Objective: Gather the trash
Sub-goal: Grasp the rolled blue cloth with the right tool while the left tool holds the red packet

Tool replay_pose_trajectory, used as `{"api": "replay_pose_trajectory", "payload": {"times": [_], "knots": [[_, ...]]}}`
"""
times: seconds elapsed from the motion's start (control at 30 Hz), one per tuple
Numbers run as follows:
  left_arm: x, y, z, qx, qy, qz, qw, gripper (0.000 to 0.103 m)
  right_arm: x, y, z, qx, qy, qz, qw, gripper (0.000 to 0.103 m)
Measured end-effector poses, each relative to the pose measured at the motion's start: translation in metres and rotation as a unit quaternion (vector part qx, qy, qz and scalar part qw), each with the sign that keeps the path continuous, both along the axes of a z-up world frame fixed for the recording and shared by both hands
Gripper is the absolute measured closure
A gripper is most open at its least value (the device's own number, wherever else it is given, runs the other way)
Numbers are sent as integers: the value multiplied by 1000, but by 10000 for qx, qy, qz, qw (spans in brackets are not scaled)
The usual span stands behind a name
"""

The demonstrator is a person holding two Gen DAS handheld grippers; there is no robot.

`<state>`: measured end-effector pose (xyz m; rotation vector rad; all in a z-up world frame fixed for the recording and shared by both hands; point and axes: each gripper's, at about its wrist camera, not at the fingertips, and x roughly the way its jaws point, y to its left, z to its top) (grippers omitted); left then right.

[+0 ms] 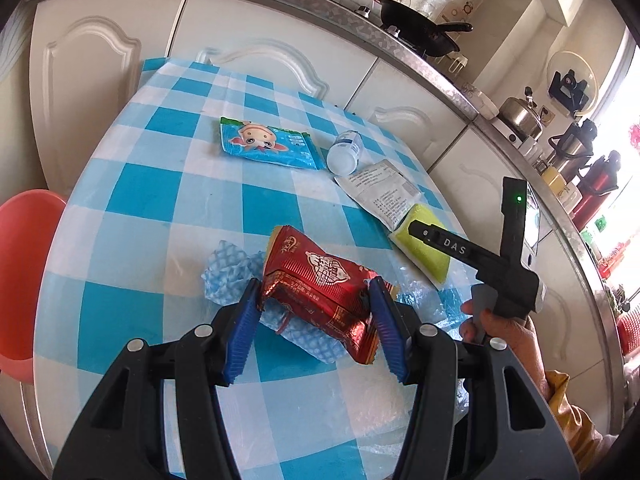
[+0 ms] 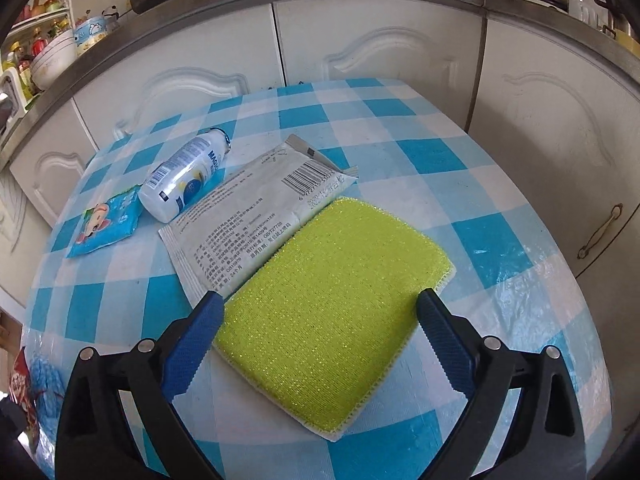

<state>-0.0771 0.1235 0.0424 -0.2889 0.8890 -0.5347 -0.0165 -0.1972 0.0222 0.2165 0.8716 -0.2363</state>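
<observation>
Your left claw (image 1: 316, 300) is closed partway on the red snack wrapper (image 1: 320, 280), its blue pads pressing the wrapper's two sides, and the wrapper sits above a crumpled blue-and-white cloth (image 1: 228, 276) on the counter (image 1: 160, 200) with its blue-and-white checked cover. Your right claw (image 2: 320, 320) stands spread wide with nothing gripped; its two blue fingers (image 2: 192, 344) straddle the near end of the yellow-green scouring pad (image 2: 332, 304), which lies flat on the counter, and you cannot tell from this view whether the tips touch the surface. In the left wrist view you can see your right hand (image 1: 504, 332) around that tool's handle, with the tool's tip over the same pad. Touching the pad's far left edge lies a white printed sachet (image 2: 248, 216), flat, with its barcode end pointing away from you. Just beyond the sachet a small white bottle (image 2: 184, 176) lies on its side, and next to its base is a blue cartoon-printed packet (image 2: 108, 224), also flat. In the left wrist view those three pieces lie in a loose row across the far half of the counter, well apart from the wrapper you hold. A pink plastic tub (image 1: 24, 272) sits off the counter's left edge. White cabinet doors (image 2: 380, 52) rise behind the counter.
</observation>
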Motion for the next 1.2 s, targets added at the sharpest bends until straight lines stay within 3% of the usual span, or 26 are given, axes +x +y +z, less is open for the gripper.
{"api": "replay_pose_trajectory", "payload": {"times": [0.3, 0.7, 1.0, 1.1, 1.2], "knots": [[-9, 26, -3, -137, 29, 125, 9998, 47, 12, 6, -7, -516, 313, 221, 9979, 10], [-19, 53, -13, -231, 173, 383, 9988, 47, -19, 14, -1, -708, 49, 870, 9937, 41], [-26, 38, -9, -442, 209, 133, 9987, 47, -42, 18, 9, -601, -184, 1033, 9927, 68], [-26, 33, -10, -361, 229, 134, 9990, 47, -45, 16, 9, -534, -199, 1071, 9926, 68], [-26, 34, -16, -333, 335, 192, 9987, 47, -52, 17, 11, -426, -311, 1190, 9915, 60]]}}
